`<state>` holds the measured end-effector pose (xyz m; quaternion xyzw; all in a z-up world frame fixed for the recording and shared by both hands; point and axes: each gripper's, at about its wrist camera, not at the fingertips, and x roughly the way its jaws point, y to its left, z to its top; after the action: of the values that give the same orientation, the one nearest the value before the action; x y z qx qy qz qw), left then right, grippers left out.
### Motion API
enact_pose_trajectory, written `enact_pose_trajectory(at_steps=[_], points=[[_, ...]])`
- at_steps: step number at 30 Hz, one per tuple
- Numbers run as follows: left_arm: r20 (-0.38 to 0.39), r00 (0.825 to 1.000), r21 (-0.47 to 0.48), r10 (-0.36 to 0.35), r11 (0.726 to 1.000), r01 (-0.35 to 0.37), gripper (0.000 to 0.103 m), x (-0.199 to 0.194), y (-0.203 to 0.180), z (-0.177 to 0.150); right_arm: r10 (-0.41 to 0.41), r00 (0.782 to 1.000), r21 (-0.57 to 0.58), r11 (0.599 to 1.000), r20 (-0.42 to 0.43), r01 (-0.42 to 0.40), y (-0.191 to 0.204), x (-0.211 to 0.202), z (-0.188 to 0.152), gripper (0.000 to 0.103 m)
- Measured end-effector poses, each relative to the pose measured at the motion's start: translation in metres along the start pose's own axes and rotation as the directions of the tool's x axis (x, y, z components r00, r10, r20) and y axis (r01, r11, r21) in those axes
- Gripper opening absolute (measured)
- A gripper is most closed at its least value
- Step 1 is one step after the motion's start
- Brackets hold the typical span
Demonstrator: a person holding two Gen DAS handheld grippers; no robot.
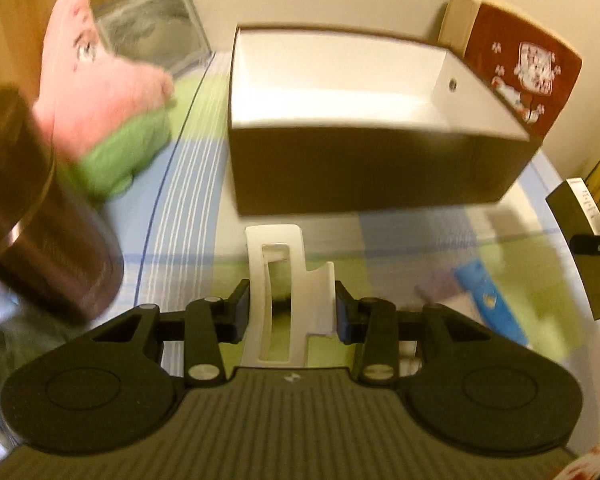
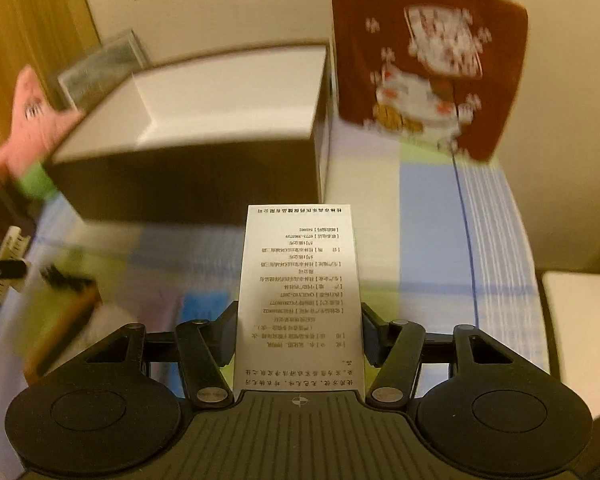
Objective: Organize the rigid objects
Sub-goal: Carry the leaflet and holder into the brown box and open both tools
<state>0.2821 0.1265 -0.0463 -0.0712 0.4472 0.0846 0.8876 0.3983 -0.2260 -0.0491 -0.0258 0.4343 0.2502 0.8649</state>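
Here the left tongs [image 1: 290, 310] are clenched on a white plastic claw hair clip [image 1: 284, 284], its blue-faced pads pressing both sides. The clip is glossy, with a long rectangular slot cut through its body and a notched step on its right side. Its long axis runs straight out along the fingers, the rounded end pointing toward the open dark-brown cardboard box with a white inside [image 1: 340, 92] that stands just ahead on the glass-topped surface [image 1: 188, 216]. The clip hangs clear of the striped blue, green and white cloth under the glass.

The right tongs [image 2: 298, 332] grasp a tall white rectangular carton printed with black text [image 2: 298, 280], 1 pad on each narrow side. The writing is rows of Chinese characters, seen upside down; a phone-like number and the figure 541002 can be partly made out, the rest is too small to read. The carton's long axis also runs away along the fingers, its far end aimed at the same box, which has no visible contents.

A pink and green plush toy [image 1: 100, 92] lies left of the box, a dark cylindrical tumbler [image 1: 40, 208] nearer still, and a red cushion with a lucky-cat print [image 2: 428, 64] stands at the box's right.
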Motion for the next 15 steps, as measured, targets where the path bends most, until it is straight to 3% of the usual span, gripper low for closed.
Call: enact_pose_trajectory(at_steps=[7,15], points=[[0.091,0.996,0.033,-0.001,0.999,-0.002,0.036,0.006,-0.007,0.067,0.056,0.993,-0.035,0.998,0.102,-0.052,0.02,0.0,0.068,0.056],[0.12,0.993,0.054,-0.016,0.998,0.01,0.036,0.037,-0.014,0.141,0.057,0.981,-0.066,0.997,0.187,-0.045,0.049,0.034,0.143,0.056]])
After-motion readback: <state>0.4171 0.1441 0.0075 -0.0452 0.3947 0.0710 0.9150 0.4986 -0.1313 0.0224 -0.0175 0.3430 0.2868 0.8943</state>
